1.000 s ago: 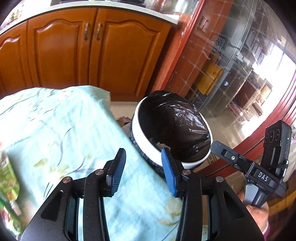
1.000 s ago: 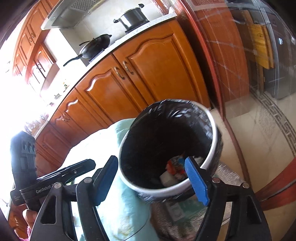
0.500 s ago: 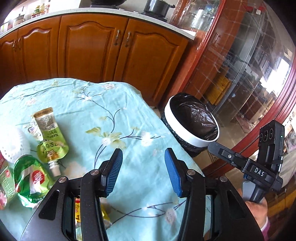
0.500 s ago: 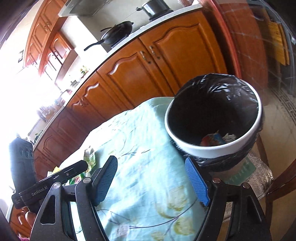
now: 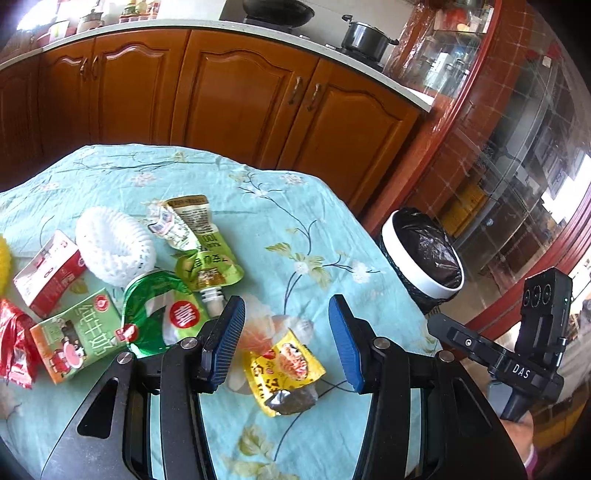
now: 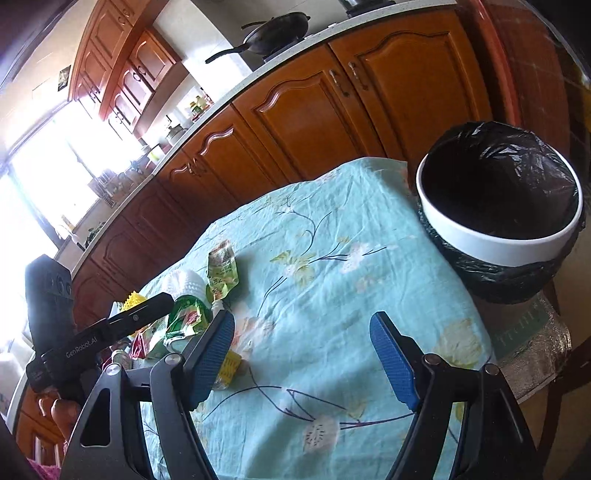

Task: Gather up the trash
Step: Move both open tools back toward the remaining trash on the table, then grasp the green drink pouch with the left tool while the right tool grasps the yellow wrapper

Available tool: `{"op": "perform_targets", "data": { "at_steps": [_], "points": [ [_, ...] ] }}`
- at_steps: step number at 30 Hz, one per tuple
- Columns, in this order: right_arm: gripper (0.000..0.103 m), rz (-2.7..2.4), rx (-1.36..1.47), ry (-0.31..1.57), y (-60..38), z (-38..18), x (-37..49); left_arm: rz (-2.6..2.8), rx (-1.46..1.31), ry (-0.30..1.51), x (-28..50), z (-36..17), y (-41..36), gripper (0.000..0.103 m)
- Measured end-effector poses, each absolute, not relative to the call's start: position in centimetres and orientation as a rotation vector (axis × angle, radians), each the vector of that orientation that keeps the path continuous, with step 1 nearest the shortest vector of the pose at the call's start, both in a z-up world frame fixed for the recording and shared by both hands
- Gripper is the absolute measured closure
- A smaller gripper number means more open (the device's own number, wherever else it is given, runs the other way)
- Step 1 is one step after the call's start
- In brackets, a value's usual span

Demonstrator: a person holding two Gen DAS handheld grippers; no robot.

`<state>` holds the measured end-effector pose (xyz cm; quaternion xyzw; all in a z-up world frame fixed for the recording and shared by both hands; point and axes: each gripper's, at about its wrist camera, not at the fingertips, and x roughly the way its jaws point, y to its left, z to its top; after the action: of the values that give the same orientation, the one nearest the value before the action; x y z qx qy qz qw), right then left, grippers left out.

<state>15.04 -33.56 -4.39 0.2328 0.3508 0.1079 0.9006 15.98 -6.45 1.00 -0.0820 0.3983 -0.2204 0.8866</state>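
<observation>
With both hand-held grippers empty and wide, the left hand-held gripper [image 5: 286,338] should drop straight over the yellow wrapper [image 5: 286,369] lying between its fingers on the counter [image 5: 295,206], pinch its crumpled middle, then carry it to the bin [image 5: 424,251] off the corner.

Pretty classic kitchen here: a long run of orange-brown wooden cabinets [image 5: 255,99] with arched door panels and metal handles, topped by a pale worktop [image 5: 207,27]. A dark wok [image 6: 275,31] and a lidded pot [image 5: 364,35] sit up on it, plus some bottles and jars further along. More matching cupboards [image 6: 122,62] hang on the wall. Bright window [image 6: 44,173] is totally blown out with daylight. Off to the side there's a red-framed glass partition [image 5: 517,155] throwing lots of reflections.
</observation>
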Motion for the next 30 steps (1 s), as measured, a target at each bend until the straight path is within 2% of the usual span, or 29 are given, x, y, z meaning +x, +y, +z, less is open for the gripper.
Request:
{"op": "perform_targets", "data": {
  "at_steps": [12, 23, 26, 30],
  "points": [
    [0.026, 0.325, 0.424, 0.773, -28.0, -4.8, 15.9, -0.343, -0.192, 0.821, 15.4, 0.1, -0.5, 0.056],
    [0.026, 0.382, 0.373, 0.823, -24.4, -6.4, 17.1, -0.311, -0.188, 0.868, 15.0, -1.4, 1.2, 0.056],
    [0.032, 0.384, 0.354, 0.842, -23.6, -7.0, 17.7, -0.315, -0.180, 0.893, 15.2, -2.1, 0.8, 0.056],
    [0.049, 0.381, 0.338, 0.874, -22.8, -8.1, 18.6, -0.320, -0.186, 0.933, 15.6, -3.3, 0.3, 0.056]
  ]
}}
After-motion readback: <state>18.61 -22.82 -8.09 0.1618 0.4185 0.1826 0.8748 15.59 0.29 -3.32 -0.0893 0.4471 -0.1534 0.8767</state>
